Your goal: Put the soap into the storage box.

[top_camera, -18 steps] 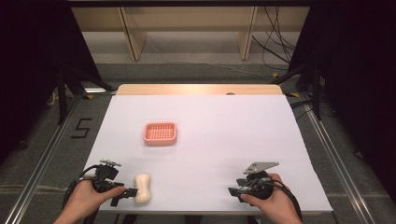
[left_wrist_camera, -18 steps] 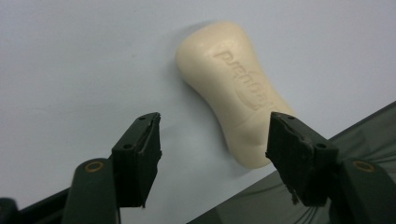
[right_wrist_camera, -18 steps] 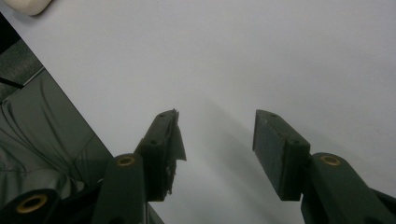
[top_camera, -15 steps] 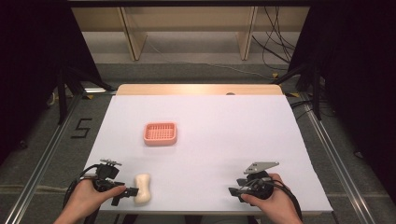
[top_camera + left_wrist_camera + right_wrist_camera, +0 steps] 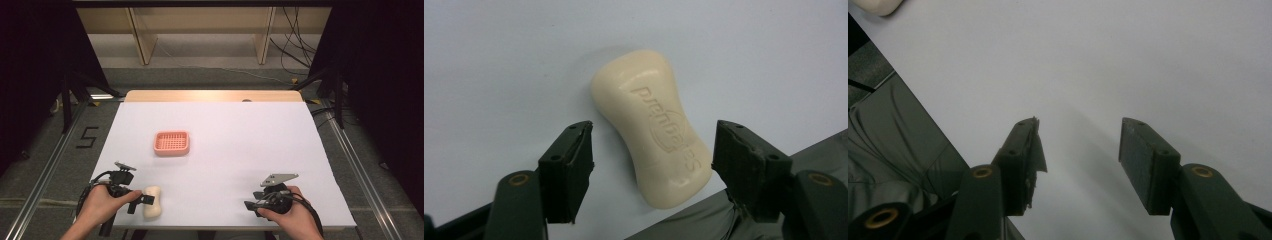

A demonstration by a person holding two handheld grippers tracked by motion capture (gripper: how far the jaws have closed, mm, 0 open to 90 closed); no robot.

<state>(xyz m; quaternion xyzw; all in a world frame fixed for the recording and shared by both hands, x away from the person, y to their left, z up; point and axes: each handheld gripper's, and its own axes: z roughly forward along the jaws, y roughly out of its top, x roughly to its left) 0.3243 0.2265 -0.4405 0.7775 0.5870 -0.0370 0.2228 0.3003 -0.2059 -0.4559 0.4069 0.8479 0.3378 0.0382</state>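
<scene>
The fingers (image 5: 569, 170) of the left gripper (image 5: 141, 199) are standing spread, untouching, around the cream soap bar (image 5: 655, 125) lying at lower left of the white table (image 5: 240, 150), which, likely hard and slippery, looks best gripped across its narrow waist.

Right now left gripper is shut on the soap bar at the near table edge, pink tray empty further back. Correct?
Not quite. The left gripper is open: in the left gripper view its pads stand clear either side of the soap bar. The rest holds; the pink tray is empty.
</scene>
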